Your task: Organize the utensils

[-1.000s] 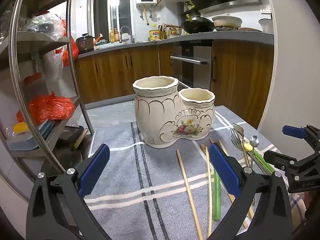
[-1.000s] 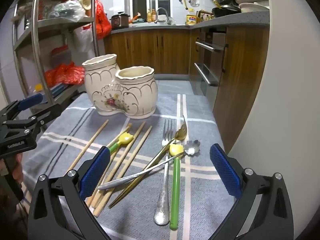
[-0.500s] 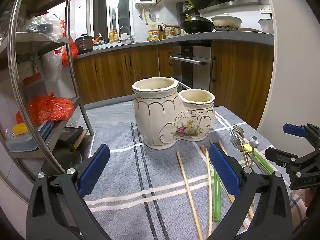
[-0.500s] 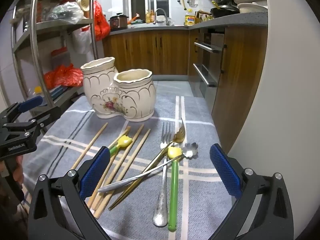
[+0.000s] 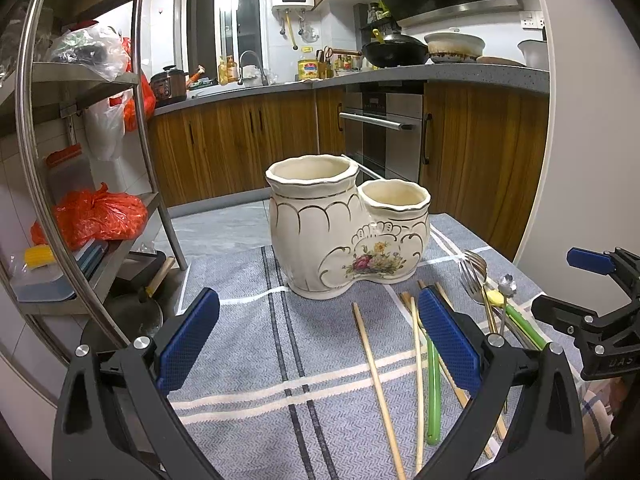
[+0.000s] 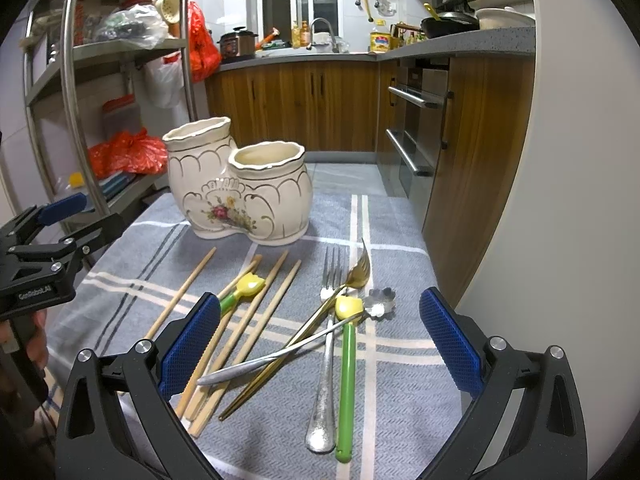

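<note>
A cream two-cup ceramic utensil holder [image 5: 344,236] [image 6: 240,192] stands empty on a grey striped cloth [image 5: 248,344]. In front of it lie wooden chopsticks [image 6: 256,320], a silver fork [image 6: 326,364], a gold spoon [image 6: 320,312], a silver flower-tipped spoon [image 6: 320,340] and two green-handled yellow-tipped utensils [image 6: 346,380] [image 6: 238,294]. My left gripper [image 5: 318,344] is open and empty, left of the pile. My right gripper [image 6: 320,348] is open and empty, just above the fork and spoons.
A metal shelf rack [image 5: 36,184] with red bags stands close on the left. Wooden kitchen cabinets and an oven [image 5: 380,136] are behind. A white wall [image 6: 560,200] borders the table on the right. The table's right edge [image 6: 434,276] is near the spoons.
The right gripper has drawn slightly nearer to the cutlery pile. The left gripper has barely moved. Both stay open.
</note>
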`<state>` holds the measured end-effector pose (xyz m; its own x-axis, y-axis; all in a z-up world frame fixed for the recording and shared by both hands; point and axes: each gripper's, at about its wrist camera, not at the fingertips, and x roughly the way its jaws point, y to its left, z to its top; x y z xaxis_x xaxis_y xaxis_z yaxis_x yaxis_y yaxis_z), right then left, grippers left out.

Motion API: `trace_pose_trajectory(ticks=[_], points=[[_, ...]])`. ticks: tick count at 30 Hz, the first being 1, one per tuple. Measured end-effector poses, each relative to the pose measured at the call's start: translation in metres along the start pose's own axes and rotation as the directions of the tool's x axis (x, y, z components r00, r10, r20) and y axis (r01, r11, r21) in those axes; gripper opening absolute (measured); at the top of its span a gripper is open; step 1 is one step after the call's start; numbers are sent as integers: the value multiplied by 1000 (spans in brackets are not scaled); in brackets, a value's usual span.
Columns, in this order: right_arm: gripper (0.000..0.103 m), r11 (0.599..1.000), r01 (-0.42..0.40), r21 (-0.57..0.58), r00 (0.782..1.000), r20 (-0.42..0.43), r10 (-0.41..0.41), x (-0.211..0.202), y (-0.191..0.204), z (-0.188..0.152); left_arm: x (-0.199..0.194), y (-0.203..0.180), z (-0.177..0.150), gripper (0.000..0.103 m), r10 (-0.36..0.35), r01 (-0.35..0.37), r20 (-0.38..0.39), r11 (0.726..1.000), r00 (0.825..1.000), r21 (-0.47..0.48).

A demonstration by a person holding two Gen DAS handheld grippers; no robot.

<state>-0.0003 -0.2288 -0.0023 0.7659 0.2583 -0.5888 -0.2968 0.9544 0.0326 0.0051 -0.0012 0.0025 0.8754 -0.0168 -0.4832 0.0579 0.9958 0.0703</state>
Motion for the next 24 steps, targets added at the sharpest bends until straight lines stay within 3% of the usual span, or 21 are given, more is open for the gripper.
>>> trace_pose_trajectory(ticks=[24], points=[[99, 1000, 3, 1, 1000, -2, -3, -2, -1, 0, -2, 6, 0, 98, 2, -2, 3, 1000, 1000, -3]])
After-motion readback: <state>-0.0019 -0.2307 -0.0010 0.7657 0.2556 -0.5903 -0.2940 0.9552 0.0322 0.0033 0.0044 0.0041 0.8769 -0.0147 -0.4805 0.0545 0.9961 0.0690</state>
